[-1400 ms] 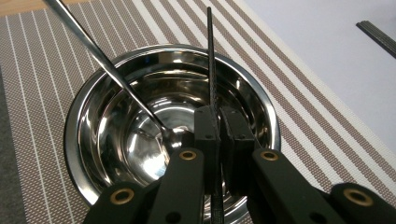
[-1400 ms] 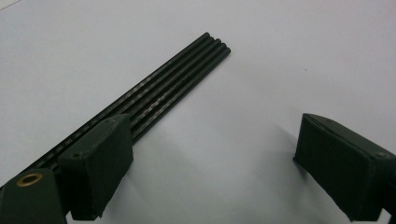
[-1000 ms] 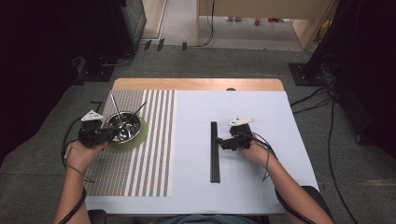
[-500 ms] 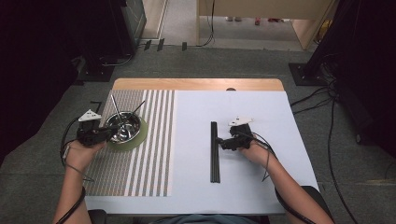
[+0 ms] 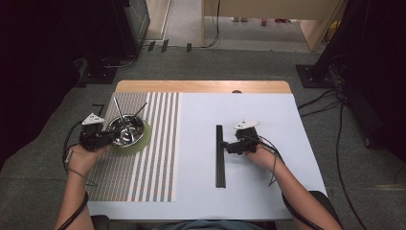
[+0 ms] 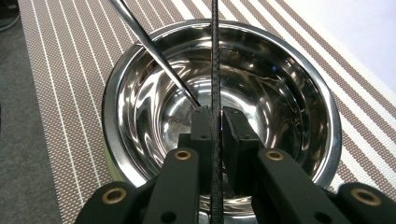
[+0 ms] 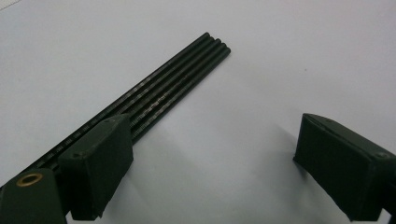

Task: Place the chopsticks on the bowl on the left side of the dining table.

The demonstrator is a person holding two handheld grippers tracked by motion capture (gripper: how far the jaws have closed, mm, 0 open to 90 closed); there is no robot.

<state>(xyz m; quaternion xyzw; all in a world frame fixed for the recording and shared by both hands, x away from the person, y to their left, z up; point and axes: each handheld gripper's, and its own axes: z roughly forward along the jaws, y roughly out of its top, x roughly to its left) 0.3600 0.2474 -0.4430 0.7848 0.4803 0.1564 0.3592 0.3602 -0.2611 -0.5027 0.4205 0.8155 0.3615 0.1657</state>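
Steel bowl sits on a green coaster at the near left of the striped mat, and I have my left gripper over its near rim. Between its pads runs a thin black rod, which crosses the bowl and passes over the far rim; a second rod, shiny, leans in the bowl beside it. The jaws have just been easing apart a touch, yet in the left gripper view the pads still sit close on either side of the black rod, pinching it as far as I can judge.

Compared with the high view a second ago, both hands sit where they were, and the bowl and its two rods have not shifted.

My right gripper rests low over the white sheet with its jaws spread wide and nothing between them. One pad stands just beside the bundle of black rods, which lies flat on the sheet, well apart from the bowl.
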